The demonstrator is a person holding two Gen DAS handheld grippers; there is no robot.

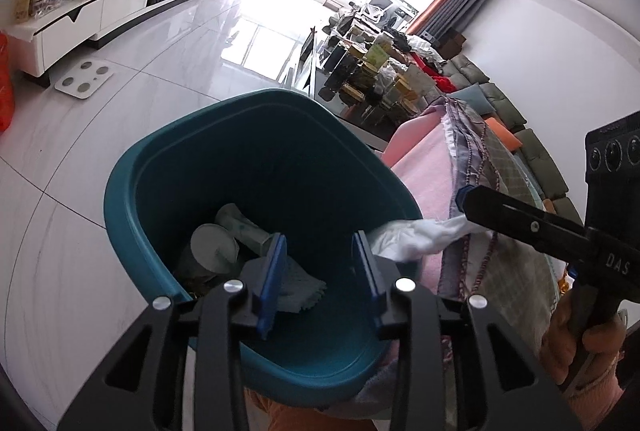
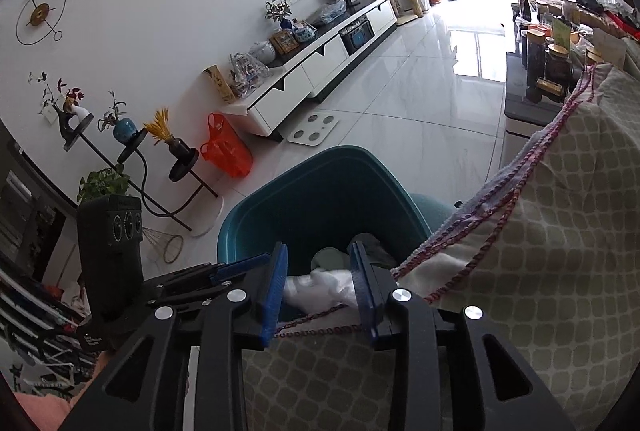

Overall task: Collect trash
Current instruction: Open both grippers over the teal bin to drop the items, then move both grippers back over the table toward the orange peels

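A teal trash bin [image 1: 132, 199] stands on the floor beside the sofa. Inside it lie a paper cup [image 1: 212, 243], a pale tube-shaped piece [image 1: 240, 227] and a white tissue [image 1: 300, 287]. My left gripper [image 1: 320, 281] hovers over the bin's mouth, open, with nothing between its blue pads. My right gripper [image 2: 322, 287] reaches over the bin's rim from the sofa side, its pads apart. A crumpled white tissue [image 2: 320, 283] lies loosely between them and drapes over the rim [image 1: 416, 235]. In the right wrist view, the left gripper [image 2: 240, 267] shows at the left.
A sofa with a checked cover [image 2: 560, 231] and a pink blanket [image 1: 424, 183] borders the bin on the right. A glass table crowded with jars [image 1: 372, 79] stands beyond. A bathroom scale [image 1: 84, 81], an orange bag [image 2: 226, 151] and a plant stand [image 2: 176, 159] sit by the TV cabinet [image 2: 304, 79].
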